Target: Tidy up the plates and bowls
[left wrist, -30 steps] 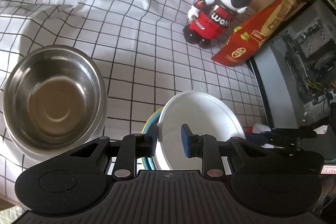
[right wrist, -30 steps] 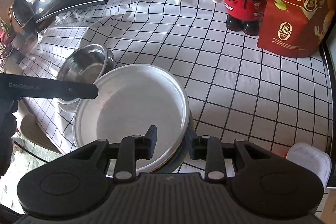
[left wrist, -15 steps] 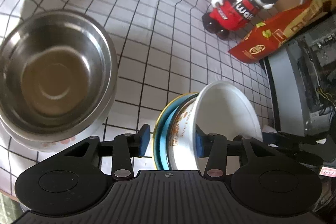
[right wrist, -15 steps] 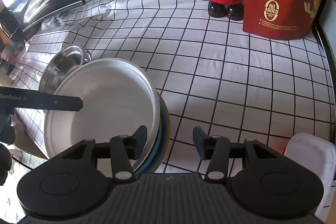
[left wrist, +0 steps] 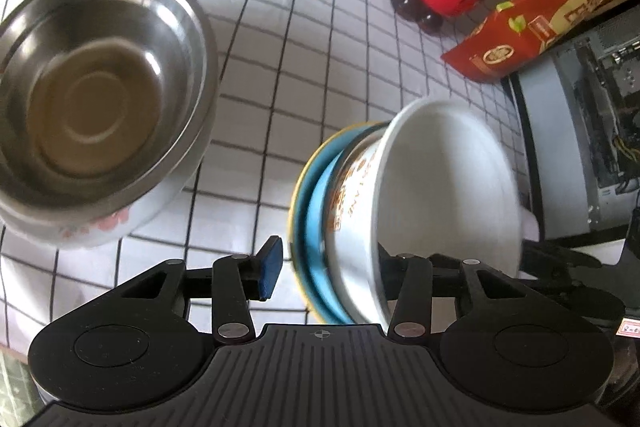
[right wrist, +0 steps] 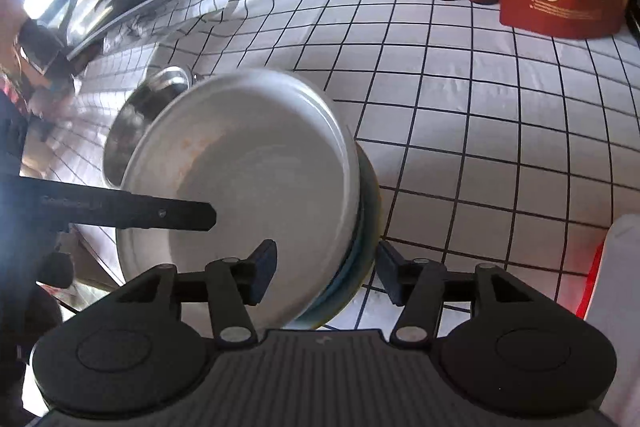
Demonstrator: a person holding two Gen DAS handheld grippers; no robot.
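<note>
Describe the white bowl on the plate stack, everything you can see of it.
The white bowl is glossy, ceramic-looking, plain and empty inside, with orange lettering around its outer wall. It sits on a blue plate over a yellow-rimmed one, near the table's edge. Its rim lies between the open fingers of both the left gripper and the right gripper; no pad visibly presses it.

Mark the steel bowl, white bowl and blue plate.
steel bowl (left wrist: 92,99): left wrist view, inner base.
white bowl (left wrist: 444,179): left wrist view, inside wall.
blue plate (left wrist: 316,199): left wrist view, exposed rim under the white bowl.
</note>
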